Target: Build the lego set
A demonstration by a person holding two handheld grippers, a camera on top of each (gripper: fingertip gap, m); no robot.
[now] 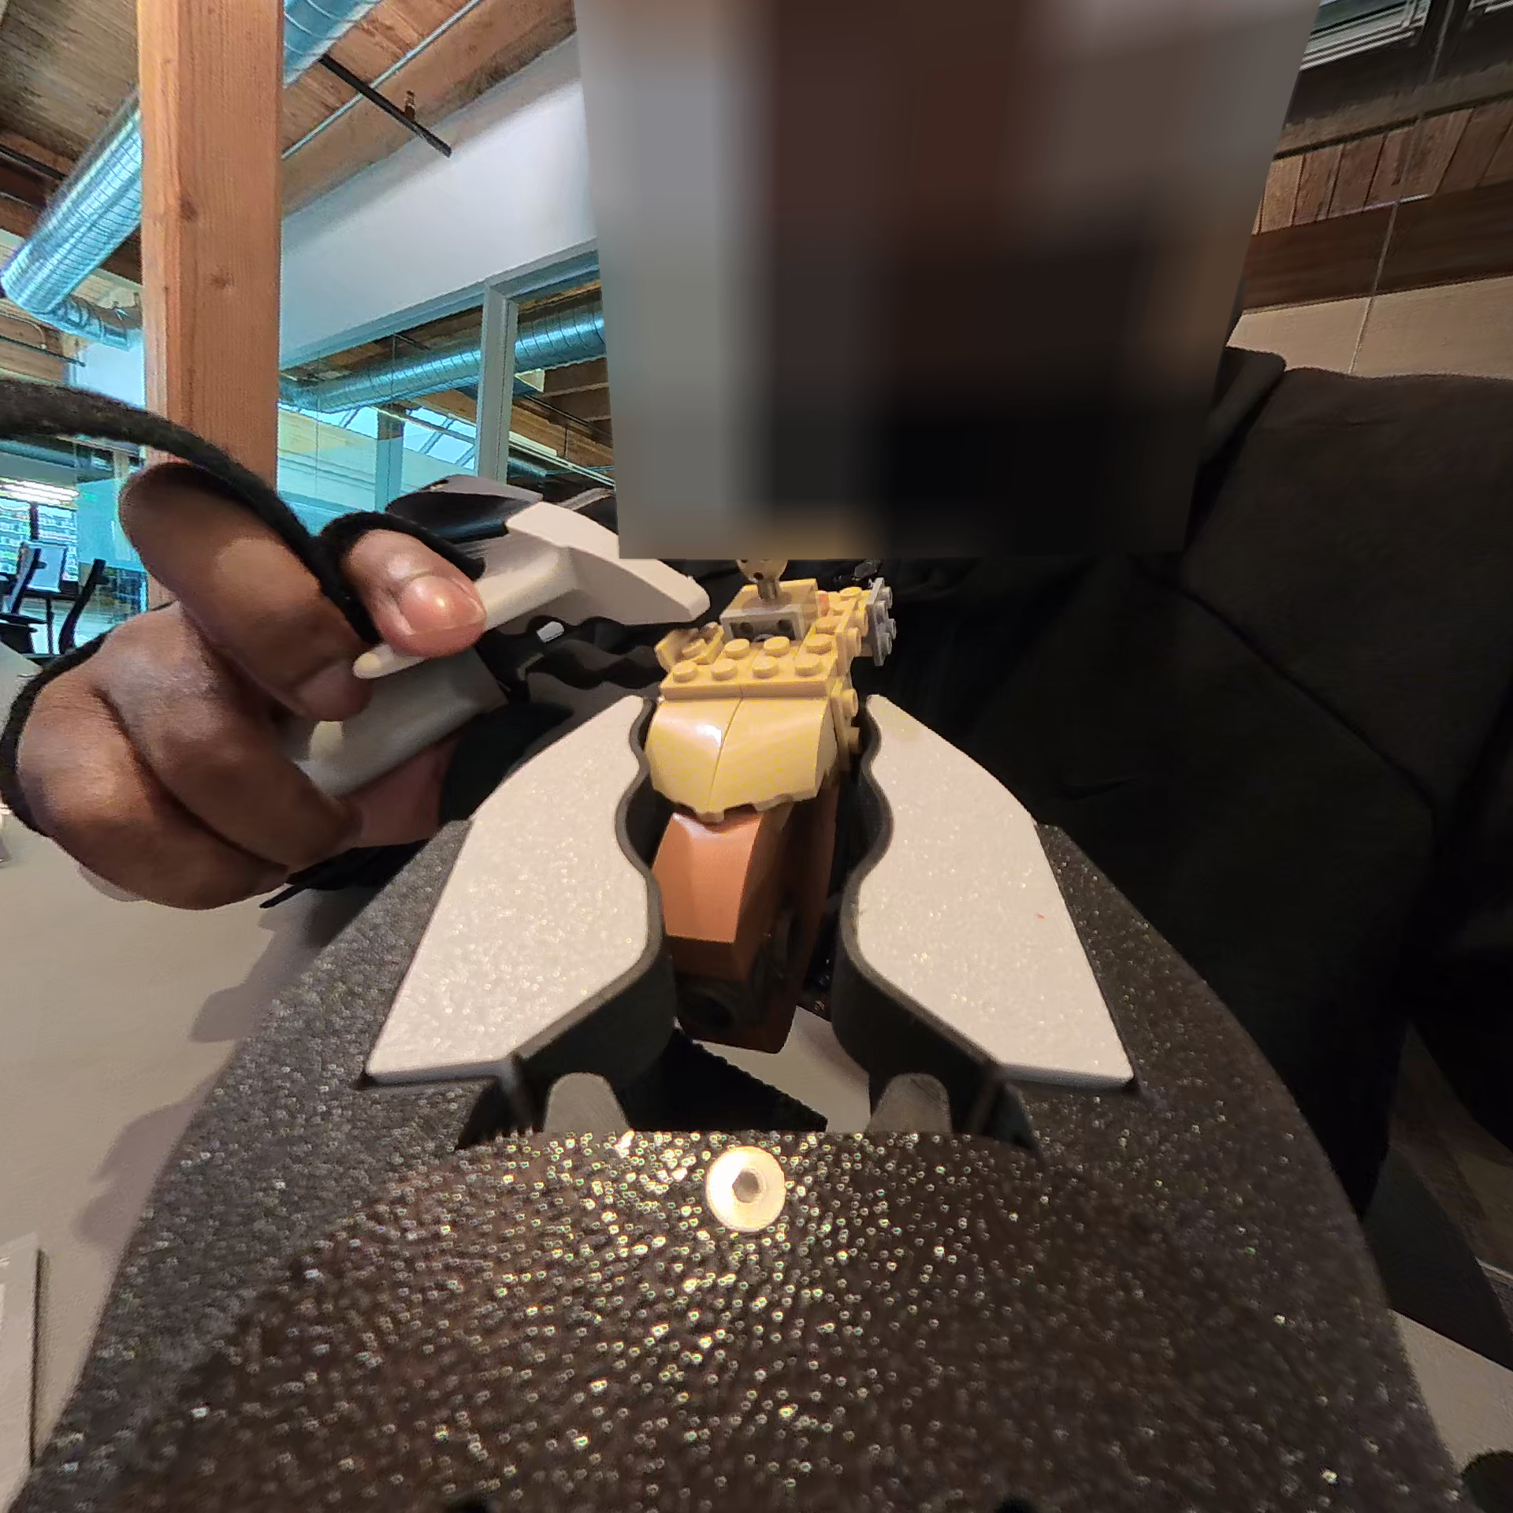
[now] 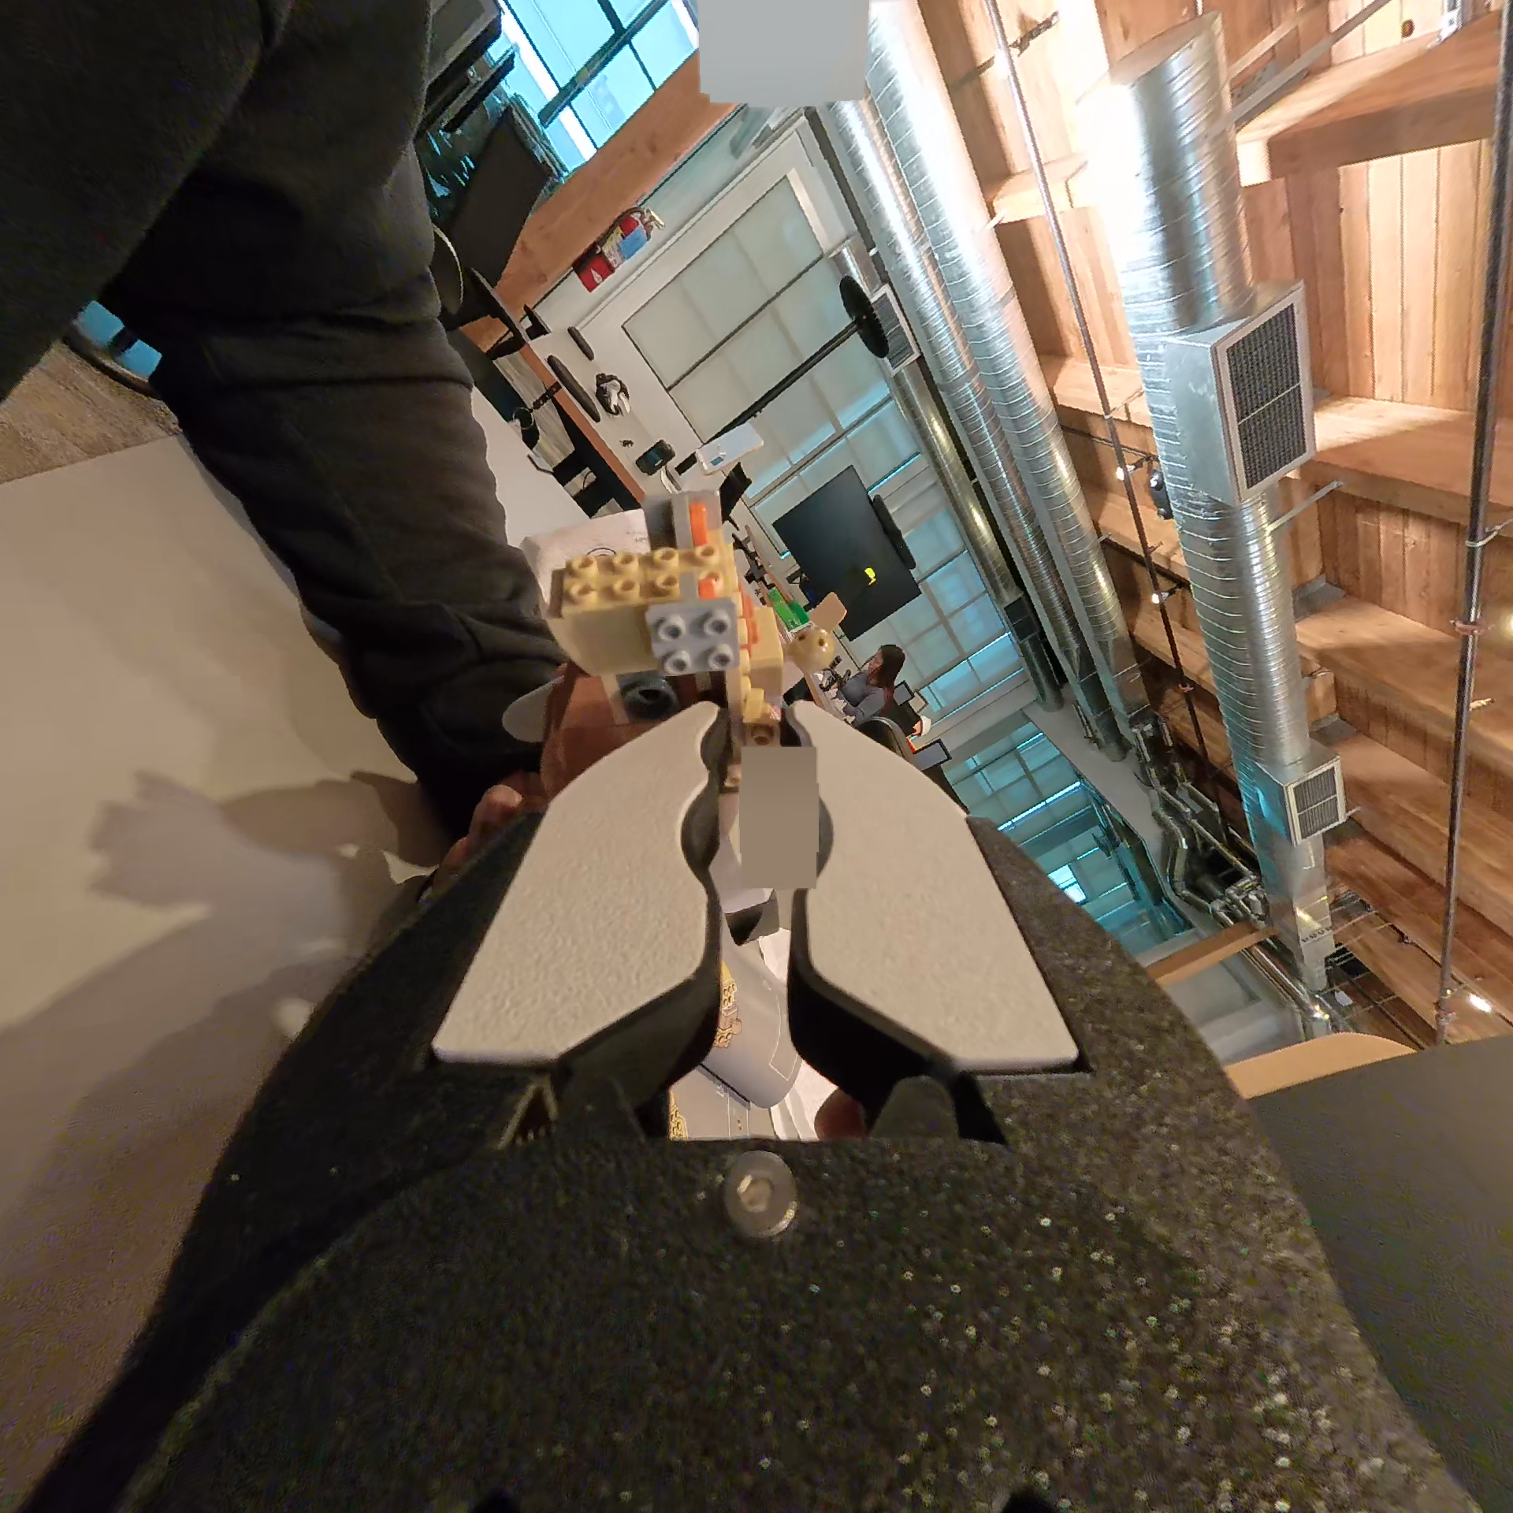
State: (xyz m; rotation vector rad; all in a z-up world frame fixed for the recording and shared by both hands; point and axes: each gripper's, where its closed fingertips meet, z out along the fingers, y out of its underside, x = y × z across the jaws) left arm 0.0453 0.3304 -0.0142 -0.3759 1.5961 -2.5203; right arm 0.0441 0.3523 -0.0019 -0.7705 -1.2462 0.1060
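Note:
A part-built lego model has a tan studded top, a rounded tan body and a brown lower part. My left gripper is shut on its sides and holds it above the table. In the right wrist view the model shows tan bricks, a grey studded plate and orange pieces. My right gripper is closed to a narrow gap on a small tan part at the model's edge. The right gripper also shows in the left wrist view, held by a hand, its tip next to the model's grey top piece.
A pale table lies below both grippers. The person's dark sleeve runs close along the left of the model, and their dark torso is behind it. A printed booklet lies under the right gripper. Only a small space, under 4 cm, lies between the two pairs of fingers.

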